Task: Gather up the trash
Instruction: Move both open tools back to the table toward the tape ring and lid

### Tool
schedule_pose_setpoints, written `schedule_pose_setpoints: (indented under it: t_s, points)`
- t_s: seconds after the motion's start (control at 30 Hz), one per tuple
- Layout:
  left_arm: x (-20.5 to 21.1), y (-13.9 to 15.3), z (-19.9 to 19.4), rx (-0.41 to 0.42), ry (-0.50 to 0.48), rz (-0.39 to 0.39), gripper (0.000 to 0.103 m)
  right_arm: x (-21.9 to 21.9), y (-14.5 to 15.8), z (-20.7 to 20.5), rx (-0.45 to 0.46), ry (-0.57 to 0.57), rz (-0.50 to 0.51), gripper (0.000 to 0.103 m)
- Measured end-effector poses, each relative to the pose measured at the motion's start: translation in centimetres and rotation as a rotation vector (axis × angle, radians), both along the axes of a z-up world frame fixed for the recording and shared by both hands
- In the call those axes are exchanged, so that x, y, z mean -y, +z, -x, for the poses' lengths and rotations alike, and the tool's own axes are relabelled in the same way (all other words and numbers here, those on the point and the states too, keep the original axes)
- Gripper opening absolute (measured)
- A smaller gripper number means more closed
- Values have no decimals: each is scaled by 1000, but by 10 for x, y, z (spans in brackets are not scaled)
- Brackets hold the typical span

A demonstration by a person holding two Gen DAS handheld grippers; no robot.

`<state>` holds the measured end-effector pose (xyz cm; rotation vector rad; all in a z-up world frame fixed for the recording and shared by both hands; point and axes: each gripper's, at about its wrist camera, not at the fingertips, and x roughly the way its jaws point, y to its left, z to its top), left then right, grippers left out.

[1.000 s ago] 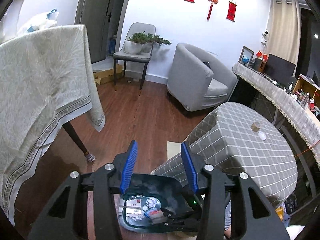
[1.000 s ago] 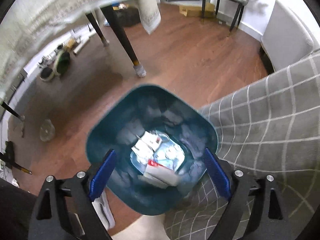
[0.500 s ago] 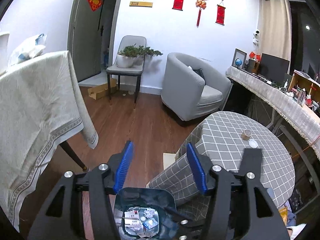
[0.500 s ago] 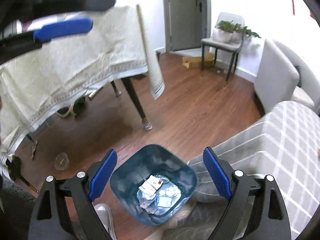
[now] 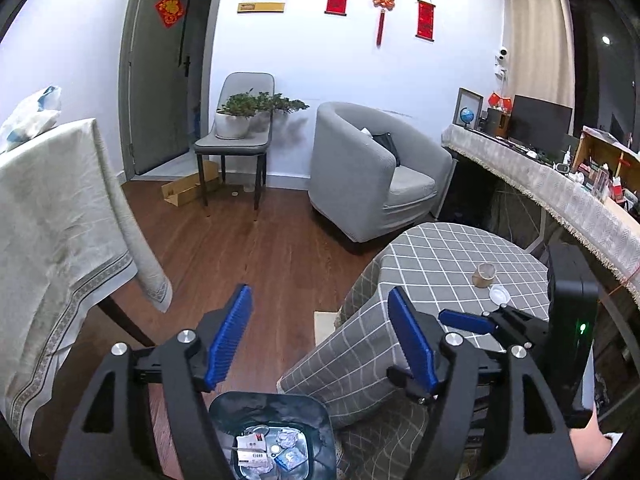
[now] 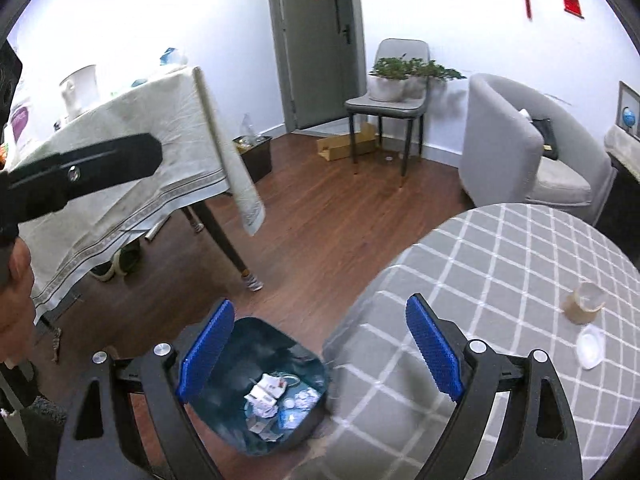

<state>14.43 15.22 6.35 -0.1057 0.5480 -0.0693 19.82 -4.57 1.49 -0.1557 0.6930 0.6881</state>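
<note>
Left claw (image 5: pixel 320 336): jaws wide apart, nothing between them; hangs above the floor with the bin below it
Right claw (image 6: pixel 320 350): jaws wide apart too, empty; held over the edge of the round table, bin at its lower left
Bin (image 6: pixel 260 392): dark teal, on the wood floor, touching or just beside the hanging checked cloth; open top, crumpled papers and small packets lie at the bottom
Table (image 6: pixel 500 264): round, covered by a grey checked cloth that drapes to the floor
Cup (image 6: pixel 584 302): brownish, seemingly clear plastic or paper, standing upright on the cloth, well apart from the right claw, toward the table's far right
Lid (image 6: pixel 591 346): flat white disc, just beside the cup on the near side, lying flat
Remaining trash, as judged: cup and lid look like the only loose pieces left on the table
Cup handling, as judged: light, thin-walled, will buckle under a hard squeeze; cannot tell whether liquid remains, so keep it upright
Cup grip: across the body about mid-height, pads on opposite walls, gentle closure
Lid handling, as judged: very light, stiff but thin, sits flush on soft cloth, so hard to get a pad under
Lid grip: pinch the raised rim from one side, or press into the cloth to tip an edge up
Risk: the claw could snag the cloth with the lid and drag the cup over
</note>
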Motion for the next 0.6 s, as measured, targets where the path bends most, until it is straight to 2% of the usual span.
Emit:
schedule_pose_setpoints:
  t_s: [0.6]
  points:
    - [69, -17, -71, -47, -93, 6, 82, 101, -9, -60, -20, -159, 55, 89]
